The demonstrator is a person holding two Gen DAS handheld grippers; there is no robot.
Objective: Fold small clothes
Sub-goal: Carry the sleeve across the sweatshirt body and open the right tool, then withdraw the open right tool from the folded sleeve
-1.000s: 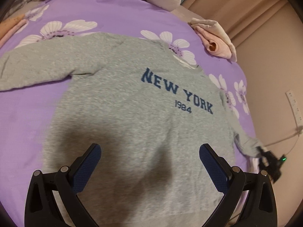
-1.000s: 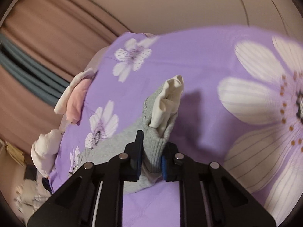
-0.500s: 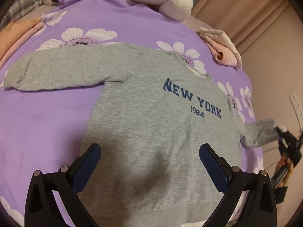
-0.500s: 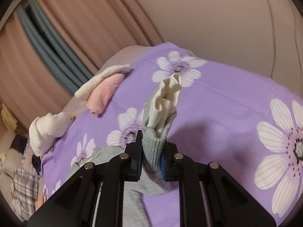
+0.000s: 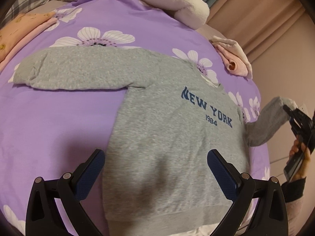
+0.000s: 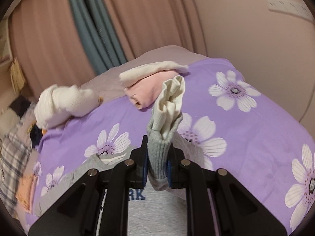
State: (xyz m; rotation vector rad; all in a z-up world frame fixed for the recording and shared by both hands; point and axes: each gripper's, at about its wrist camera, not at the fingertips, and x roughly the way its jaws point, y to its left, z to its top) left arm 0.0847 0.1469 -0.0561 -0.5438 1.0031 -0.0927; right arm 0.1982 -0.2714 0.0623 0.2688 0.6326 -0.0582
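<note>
garment: grey marled knit sweatshirt (image 5: 167, 137) with navy "NEW YORK 1984" print, lying chest-up and flat on the purple floral bedsheet (image 5: 59, 122). One sleeve lies stretched out across the sheet; the other is lifted off the bed.
right gripper (image 6: 157, 166): our fingers are pinched on the ribbed grey cuff (image 6: 159, 157). A cream inner cuff (image 6: 171, 98) pokes out past the grey rib, crumpled.
left gripper (image 5: 155, 175): fingers spread wide, holding nothing, hovering over the hem area of the sweatshirt.
step (our read): we're probably carrying the lifted sleeve inward across the chest for the first fold.
risk 1: the pinch sits on the rib only. If the cream inner layer slides, the sleeve could twist and land bunched.
risk 2: pulling the sleeve across with the body unpinned could drag the whole body over the sheet and skew the fold. The left gripper isn't pressing anything down.
risk 3: the near hem overhangs the sheet's edge, so a tug toward us could slide it off.
materials: fleecy knit, soft, limp, drapes from the pinch. Cuffs ribbed and stretchy. Sheet smooth woven cotton look, likely low friction.
nearby: folded pink and cream clothes (image 6: 149, 84) and a white plush toy (image 6: 63, 104) at the far end of the bed, well apart from the sweatshirt.
</note>
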